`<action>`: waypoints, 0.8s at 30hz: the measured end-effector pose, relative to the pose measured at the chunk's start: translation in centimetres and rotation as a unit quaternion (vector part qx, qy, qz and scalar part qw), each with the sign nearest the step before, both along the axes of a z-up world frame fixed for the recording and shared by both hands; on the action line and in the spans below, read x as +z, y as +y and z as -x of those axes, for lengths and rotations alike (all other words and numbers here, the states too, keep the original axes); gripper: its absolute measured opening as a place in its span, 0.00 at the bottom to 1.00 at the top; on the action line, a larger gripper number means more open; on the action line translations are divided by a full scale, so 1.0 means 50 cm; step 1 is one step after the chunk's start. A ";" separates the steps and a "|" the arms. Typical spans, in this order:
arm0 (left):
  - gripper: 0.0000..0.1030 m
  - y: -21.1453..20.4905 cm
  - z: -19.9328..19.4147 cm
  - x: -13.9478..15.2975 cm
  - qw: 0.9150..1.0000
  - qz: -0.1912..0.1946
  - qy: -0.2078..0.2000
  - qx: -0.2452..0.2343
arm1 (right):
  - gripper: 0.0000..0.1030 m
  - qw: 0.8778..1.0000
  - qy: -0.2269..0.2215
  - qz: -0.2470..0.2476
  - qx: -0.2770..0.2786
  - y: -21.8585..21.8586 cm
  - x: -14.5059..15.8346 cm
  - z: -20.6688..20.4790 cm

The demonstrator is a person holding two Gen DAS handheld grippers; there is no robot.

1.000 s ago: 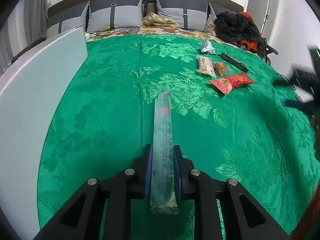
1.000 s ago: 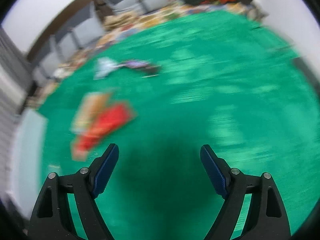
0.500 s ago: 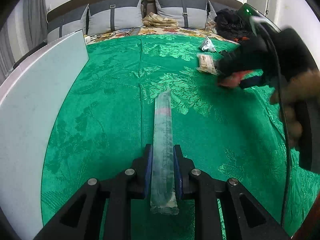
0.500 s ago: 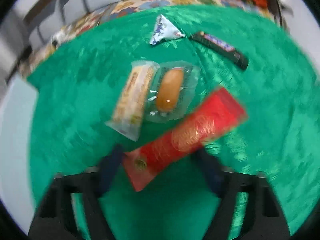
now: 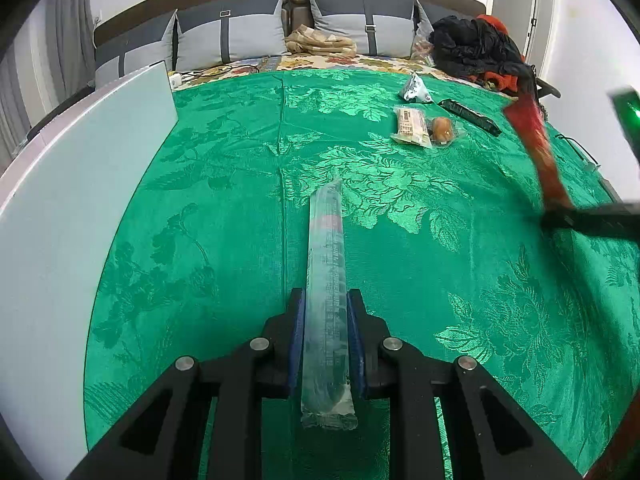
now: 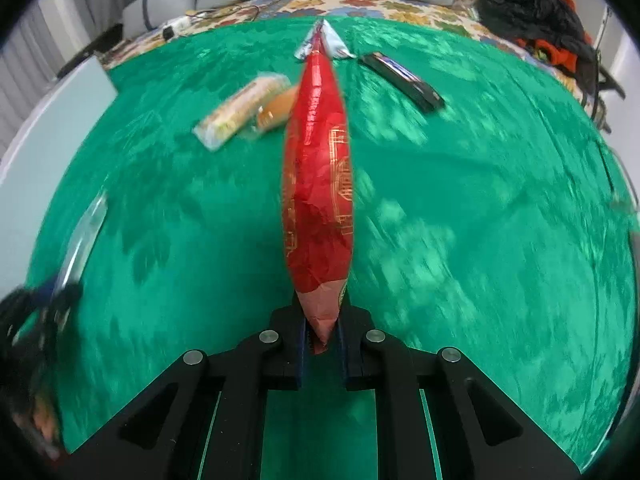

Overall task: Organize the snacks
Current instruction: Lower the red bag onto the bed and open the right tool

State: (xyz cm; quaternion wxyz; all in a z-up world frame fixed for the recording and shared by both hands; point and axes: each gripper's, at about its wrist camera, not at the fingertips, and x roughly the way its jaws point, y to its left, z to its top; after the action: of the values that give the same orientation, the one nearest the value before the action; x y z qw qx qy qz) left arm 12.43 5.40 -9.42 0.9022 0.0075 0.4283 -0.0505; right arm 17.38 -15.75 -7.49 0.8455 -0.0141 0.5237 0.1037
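My left gripper (image 5: 326, 344) is shut on a long clear plastic bag (image 5: 326, 264) held edge-on above the green cloth (image 5: 224, 216). My right gripper (image 6: 322, 338) is shut on a red snack packet (image 6: 318, 184), lifted off the cloth; it also shows blurred in the left wrist view (image 5: 538, 148). On the cloth beyond lie a pale wafer pack (image 6: 240, 110), a wrapped bun (image 6: 278, 110), a silver pouch (image 6: 324, 42) and a dark chocolate bar (image 6: 402, 80). The left gripper and its bag show blurred at the left in the right wrist view (image 6: 80, 240).
A pale blue-white board (image 5: 72, 200) lies along the left of the bed. Grey pillows (image 5: 232, 36) and a folded beige cloth (image 5: 320, 42) sit at the headboard. Dark and orange clothing (image 5: 476, 48) is piled at the back right.
My right gripper came down over the red packet, shut on its end and lifted it off the cloth. My left gripper has stayed put with the clear bag.
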 end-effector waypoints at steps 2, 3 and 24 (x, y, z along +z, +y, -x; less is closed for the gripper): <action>0.21 -0.001 0.000 0.000 1.000 -0.001 0.000 0.000 | 0.12 1.000 0.002 -0.017 0.009 -0.027 -0.002 0.032; 0.21 -0.001 0.000 0.000 1.000 -0.002 0.000 0.000 | 0.12 1.000 0.004 -0.020 0.014 -0.038 -0.003 0.048; 0.21 -0.003 0.001 -0.001 1.000 -0.004 -0.001 0.000 | 0.46 0.999 0.019 0.009 0.036 -0.033 0.054 0.087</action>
State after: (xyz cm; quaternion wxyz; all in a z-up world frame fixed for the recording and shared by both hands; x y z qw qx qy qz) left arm 12.36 5.24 -9.48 0.9025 0.0112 0.4277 -0.0490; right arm 13.05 -17.38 -4.80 0.8310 -0.0388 0.5395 0.1297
